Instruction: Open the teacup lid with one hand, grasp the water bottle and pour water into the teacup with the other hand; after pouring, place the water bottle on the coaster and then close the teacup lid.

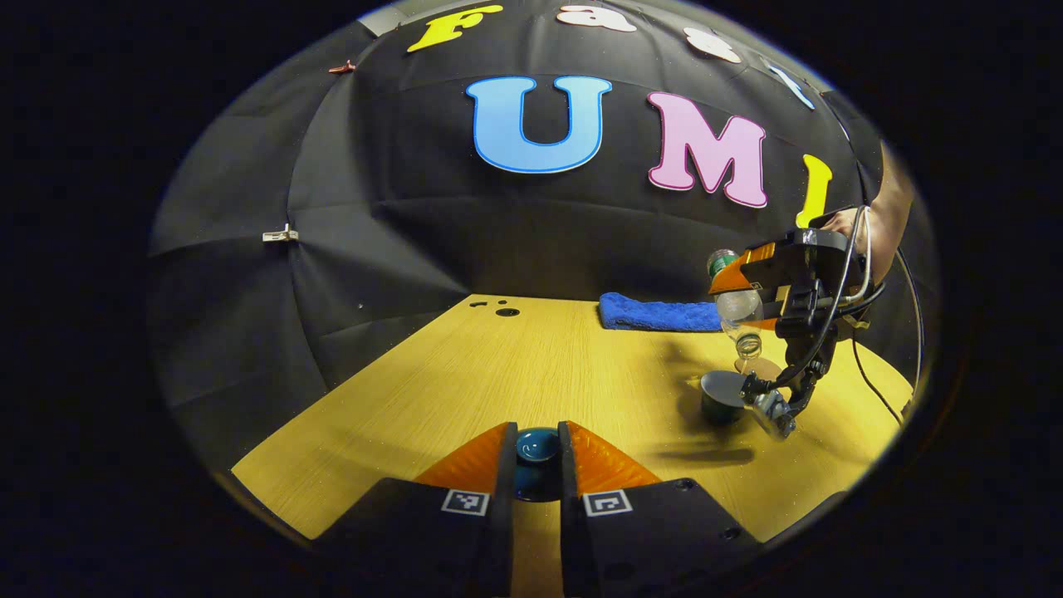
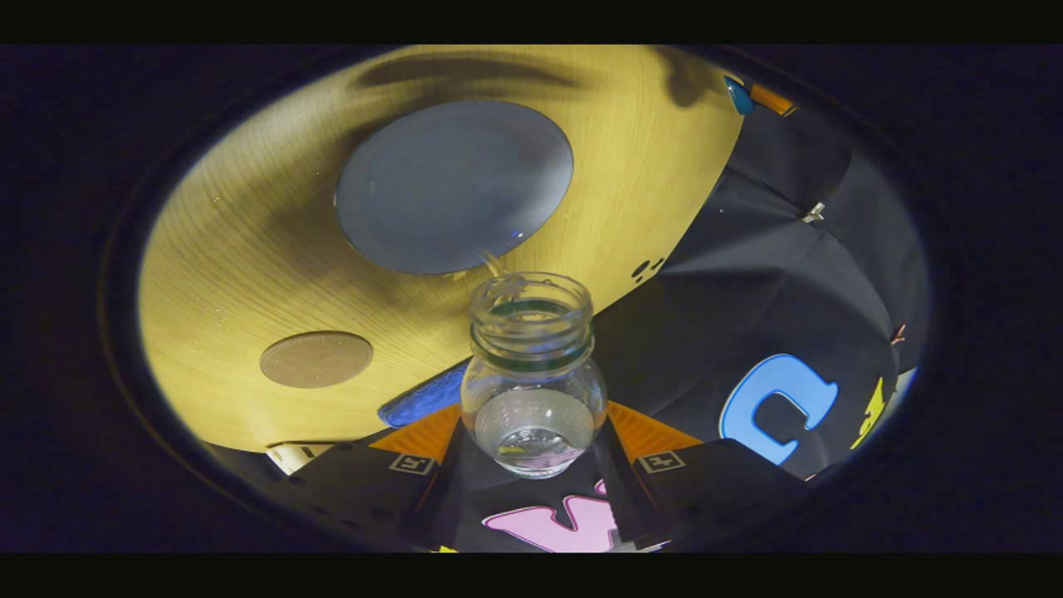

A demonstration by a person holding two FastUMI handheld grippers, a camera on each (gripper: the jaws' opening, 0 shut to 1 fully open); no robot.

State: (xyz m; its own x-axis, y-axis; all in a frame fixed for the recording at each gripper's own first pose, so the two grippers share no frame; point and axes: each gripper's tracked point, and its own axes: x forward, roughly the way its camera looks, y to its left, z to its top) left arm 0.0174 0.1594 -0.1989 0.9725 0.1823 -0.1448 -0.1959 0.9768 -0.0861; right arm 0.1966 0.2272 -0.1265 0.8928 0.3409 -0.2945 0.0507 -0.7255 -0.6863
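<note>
Pinching the dark teal round teacup lid (image 1: 537, 446) between them, the left gripper's (image 1: 536, 465) fingers sit nearly closed, while the right gripper's (image 2: 531, 444) fingers clamp the tilted clear plastic water bottle (image 2: 531, 390) beyond whose mouth lies the open teacup (image 2: 454, 187).

From where the left gripper (image 1: 537, 465) looked, its own fingers covered most of the teacup lid (image 1: 537, 446), leaving just the dark knob showing. Across the table, the right gripper (image 1: 751, 286) hid the middle of the water bottle (image 1: 737, 309), and the coaster (image 1: 760, 366) peeked out only partly behind the teacup (image 1: 721, 396). The person's arm (image 1: 893, 208) was cut off at the edge.
</note>
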